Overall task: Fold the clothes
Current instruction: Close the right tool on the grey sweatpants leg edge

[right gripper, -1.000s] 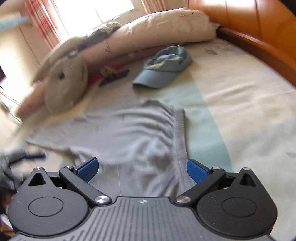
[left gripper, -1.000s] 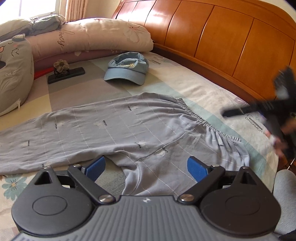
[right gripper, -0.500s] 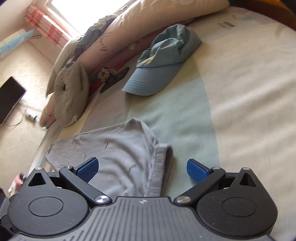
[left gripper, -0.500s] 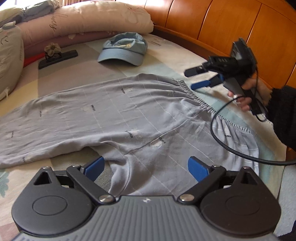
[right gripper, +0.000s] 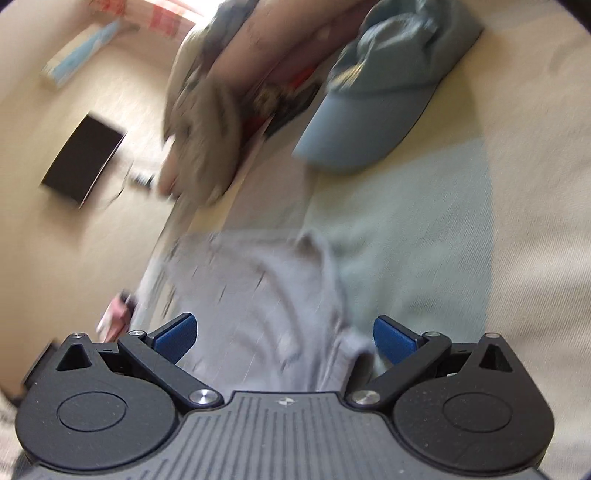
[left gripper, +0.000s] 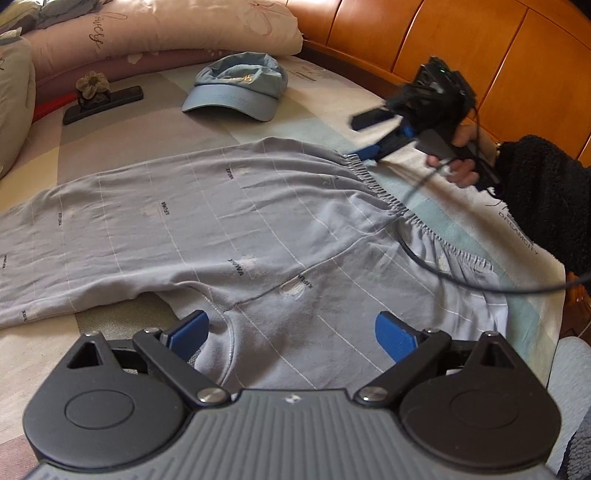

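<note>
The gray pants (left gripper: 229, 221) lie flat on the bed (left gripper: 122, 140). Their long way runs from side to side in the left view. The stretchy waist is on the right, near the wooden headboard (left gripper: 443, 48). The legs point away to the left. One leg lies long and straight. The other leg comes down toward the camera and passes under the left tongs (left gripper: 291, 332).

The left tongs hang low over that near part of the pants. They are spread wide and hold nothing.

The right tongs (left gripper: 369, 136) are at the far corner of the waist. They are tipped down toward the cloth and spread wide. The lower blue tip is right at the waist edge, but I cannot tell if it touches. A hand (left gripper: 458, 158) grips the handle, with a dark fuzzy sleeve (left gripper: 546, 199) behind it. A black cable (left gripper: 480, 286) hangs from the handle and lies across the waist.

The right view is blurry. It shows the waist corner between the wide blue tips.

A blue cap (left gripper: 240, 85) sits past the pants, near the pink pillow (left gripper: 166, 26).
</note>
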Demonstrator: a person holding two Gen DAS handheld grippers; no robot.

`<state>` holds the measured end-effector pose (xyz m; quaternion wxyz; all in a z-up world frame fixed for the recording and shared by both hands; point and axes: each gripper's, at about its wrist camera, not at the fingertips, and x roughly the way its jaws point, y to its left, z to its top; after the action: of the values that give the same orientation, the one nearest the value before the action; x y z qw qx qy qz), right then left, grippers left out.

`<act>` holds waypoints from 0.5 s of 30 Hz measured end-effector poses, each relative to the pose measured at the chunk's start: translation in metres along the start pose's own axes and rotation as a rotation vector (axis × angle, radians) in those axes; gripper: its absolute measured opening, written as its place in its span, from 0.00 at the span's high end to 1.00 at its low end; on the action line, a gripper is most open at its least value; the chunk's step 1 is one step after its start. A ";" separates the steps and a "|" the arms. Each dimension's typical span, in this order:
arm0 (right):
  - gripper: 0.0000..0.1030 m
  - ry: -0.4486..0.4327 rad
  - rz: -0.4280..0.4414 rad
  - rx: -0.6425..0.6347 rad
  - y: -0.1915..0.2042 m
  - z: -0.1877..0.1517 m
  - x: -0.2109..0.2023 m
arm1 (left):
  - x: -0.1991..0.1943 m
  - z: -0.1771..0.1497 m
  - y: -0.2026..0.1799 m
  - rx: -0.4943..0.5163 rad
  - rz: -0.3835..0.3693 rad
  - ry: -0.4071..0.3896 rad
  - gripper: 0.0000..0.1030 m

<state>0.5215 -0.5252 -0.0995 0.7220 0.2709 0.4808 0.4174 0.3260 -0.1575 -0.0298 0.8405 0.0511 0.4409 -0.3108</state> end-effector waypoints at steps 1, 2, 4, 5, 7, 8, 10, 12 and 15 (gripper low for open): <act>0.00 0.019 0.018 -0.002 0.000 -0.003 -0.001 | 0.001 0.000 0.001 -0.003 -0.001 0.000 0.06; 0.00 0.030 0.035 -0.001 0.000 -0.004 -0.001 | 0.002 0.000 0.002 -0.007 0.000 0.000 0.06; 0.00 0.039 0.078 0.009 -0.002 -0.001 0.004 | 0.003 0.000 0.003 -0.018 0.002 0.004 0.06; 0.00 0.039 0.098 0.009 -0.003 0.003 0.009 | 0.004 0.000 0.002 -0.022 0.003 0.005 0.06; 0.00 0.037 0.135 0.010 -0.004 0.011 0.019 | 0.004 -0.001 0.002 -0.028 0.000 0.008 0.06; 0.00 0.033 0.149 0.019 -0.004 0.014 0.024 | 0.005 -0.001 0.002 -0.028 -0.002 0.009 0.06; 0.00 0.045 0.155 0.015 -0.002 0.016 0.030 | 0.006 -0.002 0.002 -0.029 -0.003 0.010 0.06; 0.00 0.077 0.161 0.002 0.001 0.012 0.029 | 0.006 -0.003 0.003 -0.032 -0.009 0.008 0.06; 0.00 0.080 0.212 0.026 -0.003 0.005 0.020 | 0.006 -0.005 0.005 -0.037 -0.013 0.005 0.06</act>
<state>0.5307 -0.5091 -0.1098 0.6503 0.3128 0.4832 0.4957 0.3277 -0.1550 -0.0379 0.8382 0.0333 0.4489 -0.3080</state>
